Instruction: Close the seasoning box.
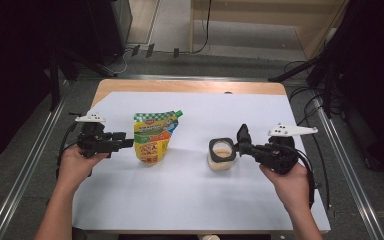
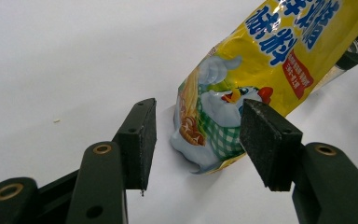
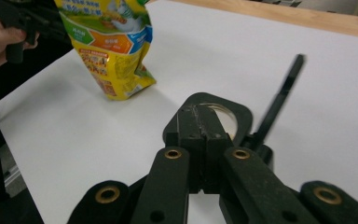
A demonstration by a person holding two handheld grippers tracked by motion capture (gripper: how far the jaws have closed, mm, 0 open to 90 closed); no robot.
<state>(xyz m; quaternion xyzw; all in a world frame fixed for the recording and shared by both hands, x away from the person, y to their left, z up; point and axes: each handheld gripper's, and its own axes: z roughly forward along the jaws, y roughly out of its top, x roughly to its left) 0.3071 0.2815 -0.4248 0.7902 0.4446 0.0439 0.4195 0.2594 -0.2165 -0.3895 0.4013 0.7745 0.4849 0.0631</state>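
A yellow spouted pouch (image 1: pixel 151 140) with a green checked top and green cap stands on the white sheet (image 1: pixel 180 195), left of centre. My left gripper (image 1: pixel 129 142) points at it from the left, open; in the left gripper view its pads straddle the pouch's (image 2: pixel 242 79) lower corner without touching it. Right of centre stands a small clear jar (image 1: pixel 221 161) of pale contents, with a black collar and a flip lid (image 1: pixel 242 134) standing up. My right gripper (image 1: pixel 239 147) reaches it from the right, shut. Its tips (image 3: pixel 205 126) meet at the jar's black collar (image 3: pixel 235 109); I cannot tell if they pinch it.
The white sheet covers most of a wooden table (image 1: pixel 190 86), whose bare strip shows at the back. Metal rails (image 1: pixel 25 165) run along both sides, and cables (image 1: pixel 305 100) lie on the floor at the right. Dark equipment stands at the far left and right.
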